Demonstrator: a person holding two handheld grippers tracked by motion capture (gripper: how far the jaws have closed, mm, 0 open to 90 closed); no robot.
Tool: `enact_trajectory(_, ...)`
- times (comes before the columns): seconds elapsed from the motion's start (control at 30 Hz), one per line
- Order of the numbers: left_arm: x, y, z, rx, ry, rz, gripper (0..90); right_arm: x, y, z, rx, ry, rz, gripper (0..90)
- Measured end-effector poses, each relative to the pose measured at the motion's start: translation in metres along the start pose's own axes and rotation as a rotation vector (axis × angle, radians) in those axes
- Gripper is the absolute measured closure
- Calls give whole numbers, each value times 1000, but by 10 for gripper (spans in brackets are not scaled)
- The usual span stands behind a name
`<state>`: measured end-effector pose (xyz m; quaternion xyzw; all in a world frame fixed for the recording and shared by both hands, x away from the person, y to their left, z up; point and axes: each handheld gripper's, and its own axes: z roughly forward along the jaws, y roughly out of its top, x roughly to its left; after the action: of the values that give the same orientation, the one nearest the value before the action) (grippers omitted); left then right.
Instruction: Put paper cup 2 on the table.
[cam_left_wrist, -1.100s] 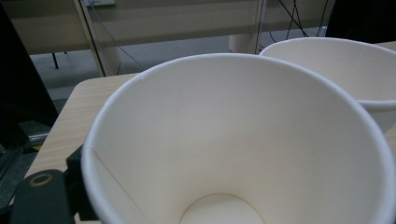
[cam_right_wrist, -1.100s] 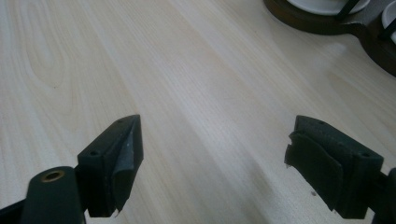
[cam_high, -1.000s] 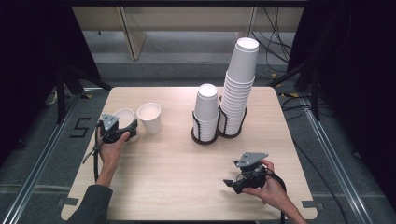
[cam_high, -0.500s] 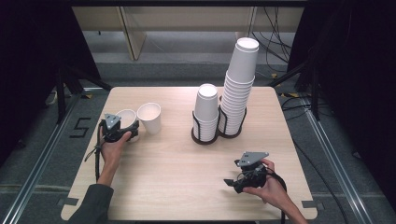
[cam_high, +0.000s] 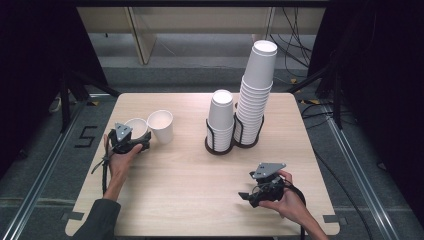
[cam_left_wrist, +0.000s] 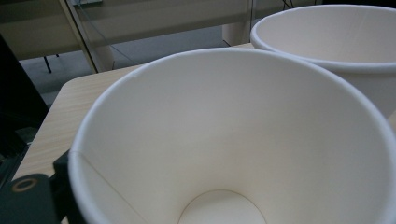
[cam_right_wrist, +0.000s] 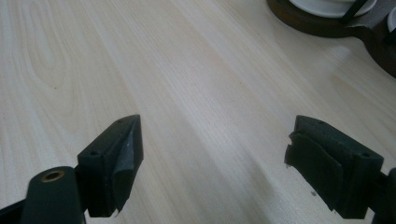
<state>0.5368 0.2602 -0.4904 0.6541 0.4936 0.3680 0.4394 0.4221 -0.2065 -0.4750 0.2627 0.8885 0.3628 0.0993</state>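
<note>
Your left gripper (cam_high: 131, 141) sits at the table's (cam_high: 180, 175) left edge with a paper cup (cam_high: 136, 127) between its jaws; whether they clamp the wall you cannot tell, since the cup's mouth hides them in the left gripper view; a second cup (cam_high: 161, 126) stands just beside it on the right. Your right gripper (cam_high: 256, 192) rests near the front edge, jaws spread wide over bare wood, nothing between them; ahead of it stands the dark rack (cam_high: 220, 145) with a short stack (cam_high: 221, 117) and a tall stack (cam_high: 256, 90), well apart from both hands.
</note>
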Motion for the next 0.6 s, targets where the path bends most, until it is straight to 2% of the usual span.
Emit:
enact_trajectory(0.2, 0, -2, -3, 7, -15, -12, 112, 0, 0, -1, -2, 0, -3, 184)
enact_trajectory(0.33, 1, -6, -4, 34, -24, -25, 123, 0, -1, -1, 0, -1, -1, 184)
enact_trajectory(0.53, 1, -10, -9, 41, -28, -19, 130, 0, -1, -1, -2, 3, -17, 184)
enact_trajectory(0.6, 1, -11, -12, 68, -34, -13, 134, 0, -2, 0, -13, 0, -17, 184)
